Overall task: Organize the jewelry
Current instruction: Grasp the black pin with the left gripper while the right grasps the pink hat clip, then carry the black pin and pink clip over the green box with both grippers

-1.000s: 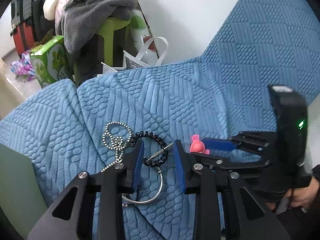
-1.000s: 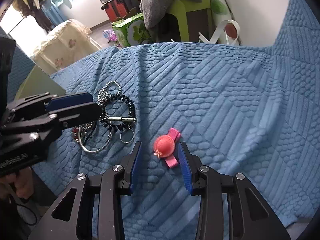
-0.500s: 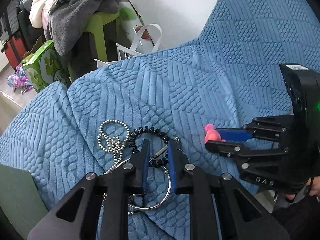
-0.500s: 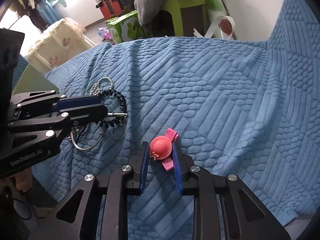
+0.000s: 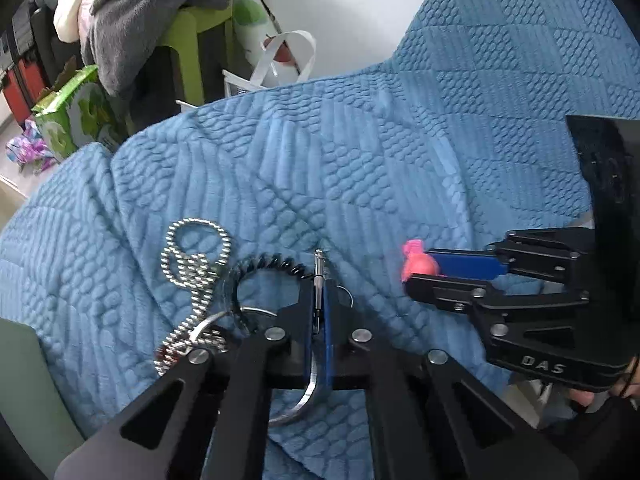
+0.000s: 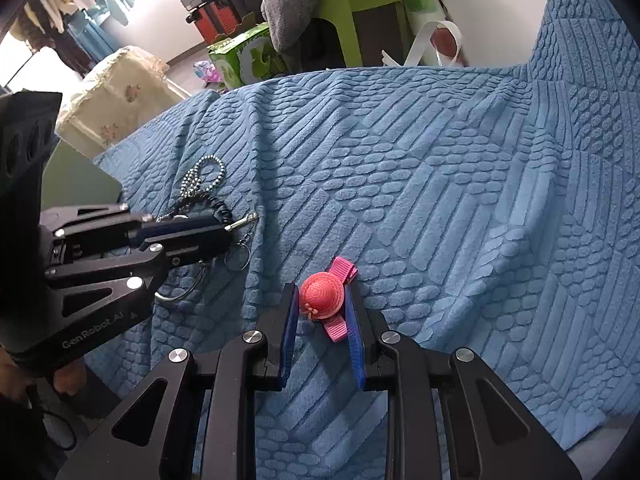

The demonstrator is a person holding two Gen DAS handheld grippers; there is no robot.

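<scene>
Jewelry tangle lies dead ahead of my left gripper, clamped lengthwise on its metal pin, while my right gripper grips the pink hat clip.

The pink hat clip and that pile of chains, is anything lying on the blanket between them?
No. In the right wrist view, only bare blue blanket separates the pink hat clip from the small key ring at the pile's edge.

Counted on the blue blanket: one ball chain, one black coil bracelet, one metal bangle, one pink hat clip, two grippers.
</scene>
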